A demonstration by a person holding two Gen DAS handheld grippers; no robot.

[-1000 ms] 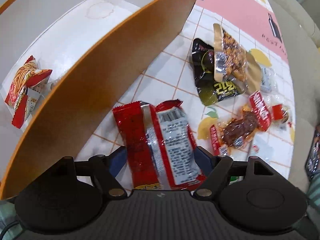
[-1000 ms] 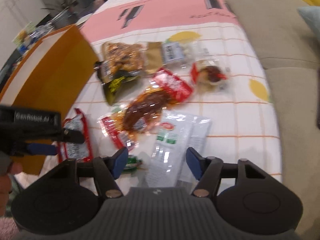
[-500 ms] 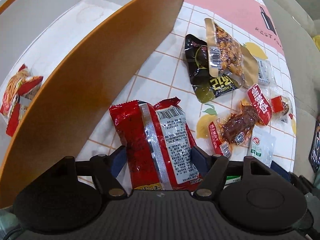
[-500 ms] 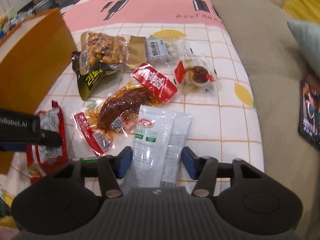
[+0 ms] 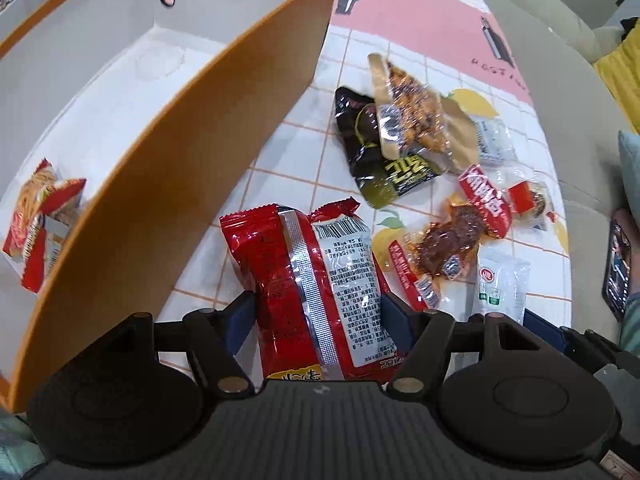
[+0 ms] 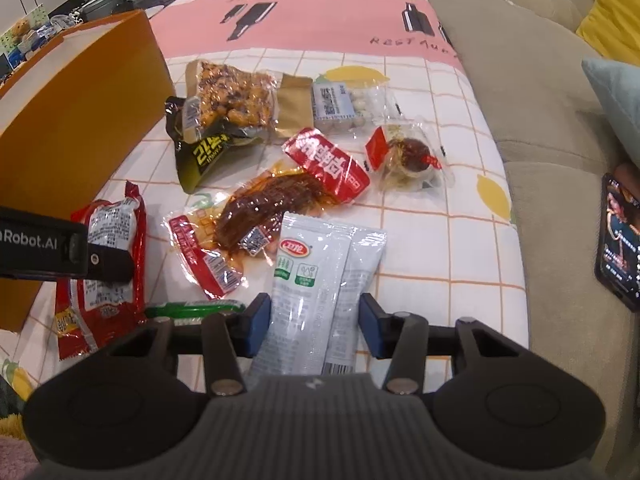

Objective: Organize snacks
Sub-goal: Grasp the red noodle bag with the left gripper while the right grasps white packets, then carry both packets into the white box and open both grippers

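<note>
Orange box (image 5: 168, 184), white inside, is sitting on the checked cloth (image 6: 432, 216) left of the loose snacks; one noodle-print packet (image 5: 38, 224) is lying in it, partly hidden by the wall. Left gripper (image 5: 316, 316) is pinching a red foil packet (image 5: 316, 280), crinkled, barcode side up, just beside the box; its near end is cut off by the gripper body. Right gripper (image 6: 310, 322) is straddling a pale white-green sachet (image 6: 316, 292) on the cloth; whether the pads are touching it, can't tell.
</note>
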